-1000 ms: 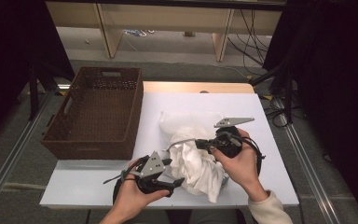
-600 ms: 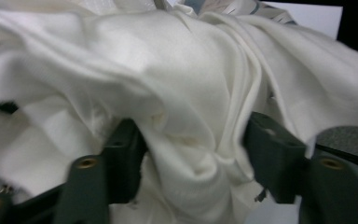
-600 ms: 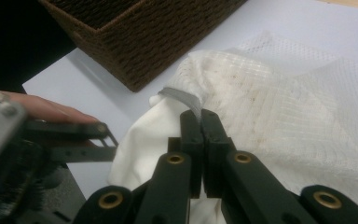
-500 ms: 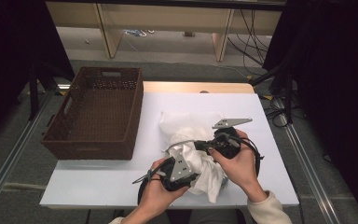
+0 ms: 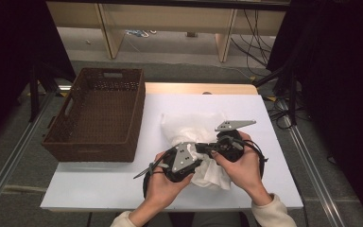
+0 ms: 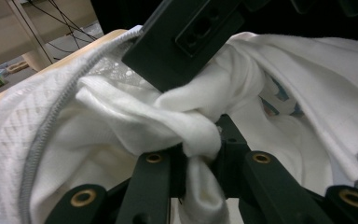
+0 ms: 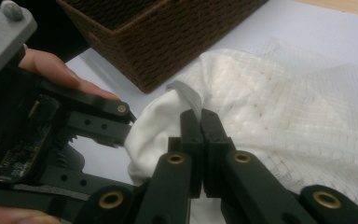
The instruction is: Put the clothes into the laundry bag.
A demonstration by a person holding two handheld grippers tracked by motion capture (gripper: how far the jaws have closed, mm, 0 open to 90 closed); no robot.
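Note:
A crumpled white garment (image 5: 189,125) with a grey-trimmed edge lies on the white table (image 5: 99,184), right of centre. Both grippers meet over its near part. My left gripper (image 5: 197,154) points right and is shut on a twisted fold of the white garment (image 6: 121,112), which bulges between its jaws (image 6: 203,144). My right gripper (image 5: 204,147) points left. It is shut on the garment's grey-trimmed edge (image 7: 186,91), with the jaws (image 7: 200,114) pressed together. The left gripper's black body (image 7: 93,123) sits just beside that pinch, held by a hand.
A brown wicker basket (image 5: 99,113) stands at the table's left, its corner (image 7: 168,51) close behind the garment. Bare table shows along the front left and the far right. Cables and wooden shelf legs lie beyond the table's far edge.
My left gripper has moved right from the table's front onto the garment and taken hold of a fold beside the right gripper. The right gripper has stayed almost still.

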